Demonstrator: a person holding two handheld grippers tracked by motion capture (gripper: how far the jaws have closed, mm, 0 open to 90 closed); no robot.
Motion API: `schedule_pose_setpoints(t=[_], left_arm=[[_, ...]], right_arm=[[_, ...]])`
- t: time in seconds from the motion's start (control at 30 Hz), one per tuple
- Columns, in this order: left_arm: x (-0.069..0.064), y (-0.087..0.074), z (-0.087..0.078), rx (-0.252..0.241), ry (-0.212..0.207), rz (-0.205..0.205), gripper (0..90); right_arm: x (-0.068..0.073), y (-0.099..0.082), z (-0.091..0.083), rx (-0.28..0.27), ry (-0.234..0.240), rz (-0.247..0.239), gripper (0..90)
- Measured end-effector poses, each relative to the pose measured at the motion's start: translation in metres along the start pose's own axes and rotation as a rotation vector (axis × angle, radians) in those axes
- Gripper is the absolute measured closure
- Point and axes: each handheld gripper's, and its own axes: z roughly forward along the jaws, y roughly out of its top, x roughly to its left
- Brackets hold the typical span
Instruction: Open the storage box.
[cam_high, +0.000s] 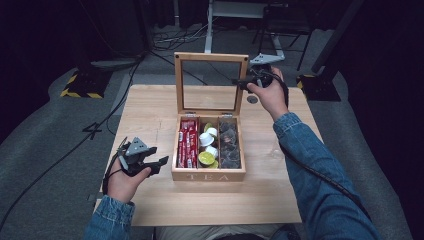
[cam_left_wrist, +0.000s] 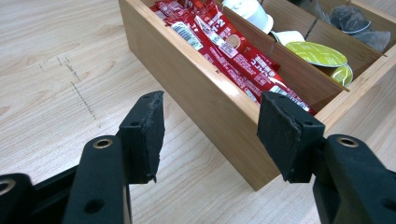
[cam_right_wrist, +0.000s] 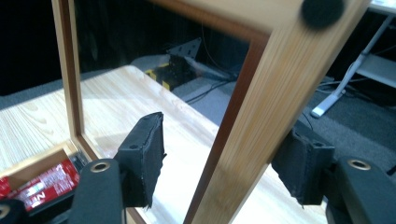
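three views inspected, all places given from the wooden tea box.

high view: the box sits mid-table, its glass-paned lid standing upright at the rear hinge. the right gripper is at the lid's right stile, near the top corner. the left gripper rests just left of the box's front-left corner, apart from it.

left gripper view: jaws stand moderately wide and empty; the box's smooth side wall runs diagonally ahead of them. red sachets fill the nearest compartment, with green-lidded capsules in the one beyond.

right gripper view: the jaws straddle the lid's stile, long axis upright between the foam pads, which appear clear of the pale, straight-grained wood. the right hand is judged nearer for any lid move.
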Motion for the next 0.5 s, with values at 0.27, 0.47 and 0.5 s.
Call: schedule_pose_setpoints(t=[0.27, 0.47, 0.5], left_arm=[[0.001, -0.001, 0.000, 0.001, 0.001, -0.002, 42.0], [0.002, -0.001, 0.000, 0.003, 0.002, -0.003, 42.1], [0.002, -0.001, 0.000, 0.003, 0.003, -0.003, 42.1]], right_arm=[[-0.002, -0.015, 0.012, 0.041, 0.003, 0.017, 37.8], [-0.007, -0.025, 0.019, 0.072, 0.001, 0.035, 37.8], [-0.007, -0.026, 0.020, 0.076, 0.000, 0.038, 37.8]])
